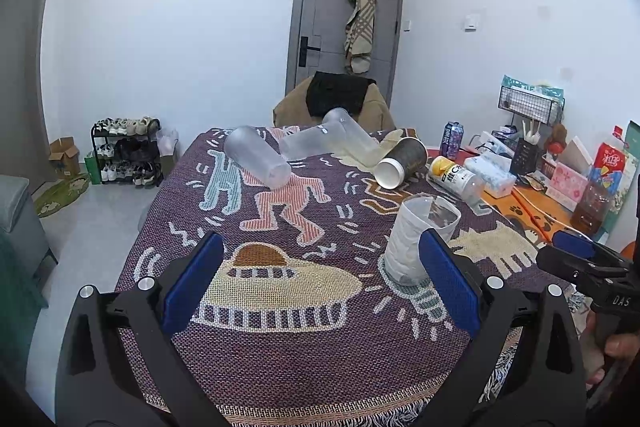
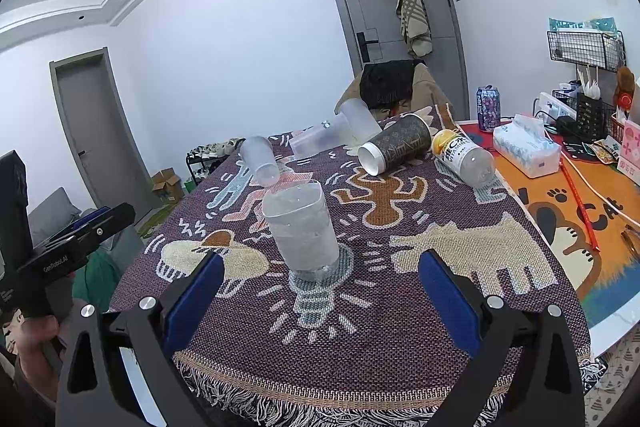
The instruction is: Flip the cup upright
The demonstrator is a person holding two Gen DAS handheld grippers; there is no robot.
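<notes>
A clear plastic cup [image 2: 301, 231] stands upright on the patterned cloth, mouth up; it also shows in the left wrist view [image 1: 416, 239]. My right gripper [image 2: 320, 287] is open and empty, just short of this cup. My left gripper [image 1: 320, 283] is open and empty, with the cup beside its right finger [image 1: 448, 279]. Further back lie a frosted cup [image 1: 258, 157], two more frosted cups [image 1: 336, 139] and a brown paper cup [image 1: 402, 163], all on their sides. The right gripper appears at the left wrist view's right edge [image 1: 580, 259].
A yellow-capped bottle [image 2: 464, 157] lies beside the paper cup. A tissue pack [image 2: 526, 149], a can [image 2: 489, 107], a wire rack [image 2: 586, 47] and boxes crowd the orange mat at the right. A chair [image 1: 332, 103] stands behind the table. The fringed cloth edge [image 2: 320, 403] is near.
</notes>
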